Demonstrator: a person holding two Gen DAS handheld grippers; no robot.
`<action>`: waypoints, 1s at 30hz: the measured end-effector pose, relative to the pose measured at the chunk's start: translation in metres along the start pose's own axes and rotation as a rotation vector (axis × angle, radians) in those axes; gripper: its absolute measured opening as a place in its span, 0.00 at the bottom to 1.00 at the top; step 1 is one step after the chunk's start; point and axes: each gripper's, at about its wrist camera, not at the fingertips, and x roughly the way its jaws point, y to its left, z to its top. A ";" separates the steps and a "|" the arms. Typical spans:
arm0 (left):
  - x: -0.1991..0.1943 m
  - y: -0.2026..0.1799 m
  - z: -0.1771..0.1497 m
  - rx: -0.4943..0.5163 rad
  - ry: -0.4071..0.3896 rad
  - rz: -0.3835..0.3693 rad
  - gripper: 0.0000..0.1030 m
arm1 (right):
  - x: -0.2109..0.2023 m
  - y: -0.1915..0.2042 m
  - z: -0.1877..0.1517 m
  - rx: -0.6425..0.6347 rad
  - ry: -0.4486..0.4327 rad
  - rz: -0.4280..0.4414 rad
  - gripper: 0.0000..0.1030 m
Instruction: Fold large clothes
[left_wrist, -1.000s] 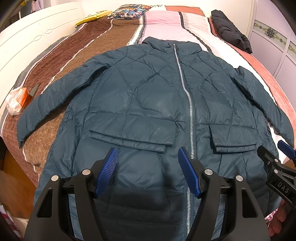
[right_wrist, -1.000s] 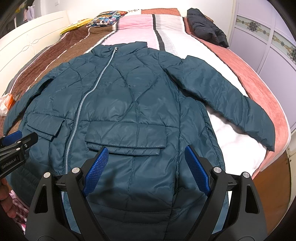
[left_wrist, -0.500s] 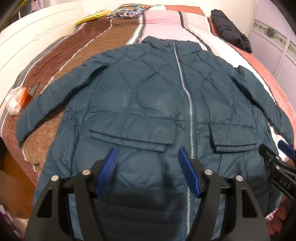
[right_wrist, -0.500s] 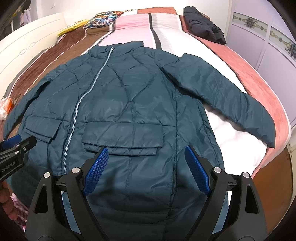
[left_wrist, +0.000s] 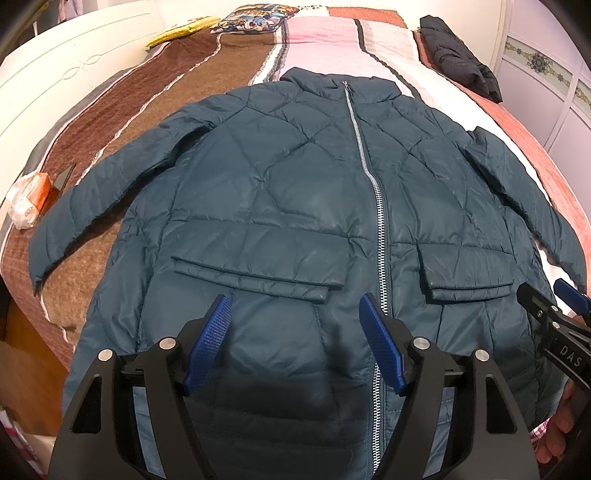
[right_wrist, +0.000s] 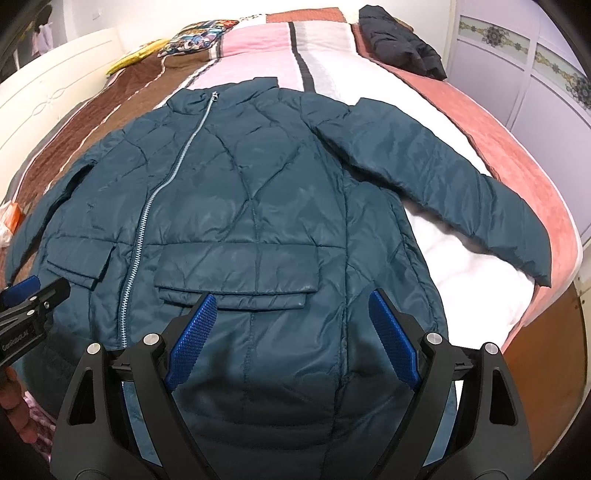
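Left wrist view: jacket (left_wrist: 280, 206) spread flat, unfolded; left gripper (left_wrist: 295, 343) opening, right gripper (right_wrist: 291, 332) spread, both empty; next, likely grasp a sleeve.

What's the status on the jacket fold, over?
Left hand-held gripper opening, right hand-held gripper open, both empty above hem. Teal jacket flat, zipped, sleeves spread. Nothing in the way.

Jacket (left_wrist: 280, 206) lies flat on bed (left_wrist: 110, 122), collar far from the claws, hem nearest. Left claw (left_wrist: 295, 339) is above the hem left of the zipper (left_wrist: 373, 192); right claw (right_wrist: 291, 336) is above the hem right of it. Packet (left_wrist: 31, 195) far left. Second garment (right_wrist: 399, 46) far ahead, right. Pillow (left_wrist: 251, 22) far ahead.
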 end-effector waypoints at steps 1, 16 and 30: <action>0.000 0.000 0.000 0.001 0.000 -0.002 0.69 | 0.000 -0.001 0.000 0.005 0.001 -0.002 0.81; 0.010 0.005 0.016 0.019 0.009 -0.033 0.70 | -0.003 -0.101 0.028 0.280 -0.043 -0.004 0.80; 0.022 0.013 0.033 0.014 0.008 -0.042 0.70 | 0.011 -0.265 0.017 0.853 0.005 0.106 0.55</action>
